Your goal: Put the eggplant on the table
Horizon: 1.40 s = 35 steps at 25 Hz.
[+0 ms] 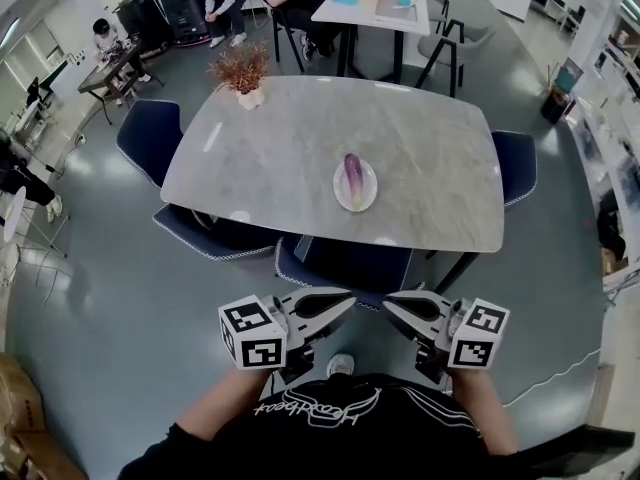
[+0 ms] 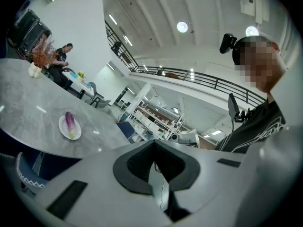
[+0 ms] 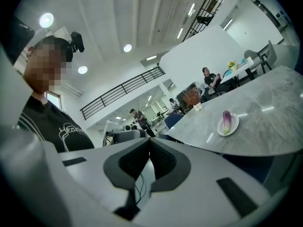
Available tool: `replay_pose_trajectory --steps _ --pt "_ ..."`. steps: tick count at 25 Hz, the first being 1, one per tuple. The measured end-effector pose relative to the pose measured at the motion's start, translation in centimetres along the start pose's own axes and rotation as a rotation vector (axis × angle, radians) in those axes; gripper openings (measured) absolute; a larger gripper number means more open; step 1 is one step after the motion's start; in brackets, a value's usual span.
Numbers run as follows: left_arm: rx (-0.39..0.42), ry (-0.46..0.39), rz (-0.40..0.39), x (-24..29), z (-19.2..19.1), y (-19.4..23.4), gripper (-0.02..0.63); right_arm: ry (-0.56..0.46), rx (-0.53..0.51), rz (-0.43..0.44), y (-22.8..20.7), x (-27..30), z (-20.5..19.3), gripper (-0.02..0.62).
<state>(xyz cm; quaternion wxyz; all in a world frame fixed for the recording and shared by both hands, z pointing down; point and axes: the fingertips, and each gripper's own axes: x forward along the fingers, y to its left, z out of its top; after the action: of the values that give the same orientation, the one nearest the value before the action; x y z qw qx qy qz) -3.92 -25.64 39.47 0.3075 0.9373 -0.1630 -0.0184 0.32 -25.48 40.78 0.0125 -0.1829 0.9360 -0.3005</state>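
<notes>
Now the shirt's [image 1: 330,423] script lettering is unreadable, the eggplant [image 1: 352,174] lies on a white plate [image 1: 341,197] on the counter [image 1: 430,148], and left tool [image 1: 347,302] and right tool [image 1: 388,304] sit closed, empty.

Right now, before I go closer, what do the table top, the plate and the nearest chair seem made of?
Table top: likely polished grey marble or a stone-look slab; cloudy veining, glossy light reflections.
Plate: probably glazed white ceramic; smooth, shiny.
Chair: dark blue upholstery, fabric or leatherette; matte, pale stitched edging.
</notes>
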Motion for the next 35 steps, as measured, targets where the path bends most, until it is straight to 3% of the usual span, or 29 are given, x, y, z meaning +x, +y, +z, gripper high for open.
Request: replay_pose_trajectory --steps 6,13,22,27,35 --pt "-0.008 -0.028 -0.036 1.3 -0.5 -3.5 0.008 -0.002 -0.024 -0.048 1.1 -3.0 -0.6 0.006" --pt "0.008 -0.051 -0.022 1.0 -2.5 -9.6 0.008 -0.016 -0.07 -0.054 5.2 -6.8 -1.7 0.008" --pt "0.077 -0.069 0.019 0.6 -5.2 -16.9 0.008 0.006 -0.156 -0.07 10.7 -11.7 -3.3 0.006" --pt "0.15 -0.039 0.082 0.4 -7.5 -20.2 0.008 -0.008 -0.159 -0.057 13.6 -13.8 -4.9 0.006" --pt "0.154 -0.06 0.124 -0.6 -10.6 -24.5 0.008 0.004 -0.165 -0.008 17.7 -16.4 -8.2 0.006"
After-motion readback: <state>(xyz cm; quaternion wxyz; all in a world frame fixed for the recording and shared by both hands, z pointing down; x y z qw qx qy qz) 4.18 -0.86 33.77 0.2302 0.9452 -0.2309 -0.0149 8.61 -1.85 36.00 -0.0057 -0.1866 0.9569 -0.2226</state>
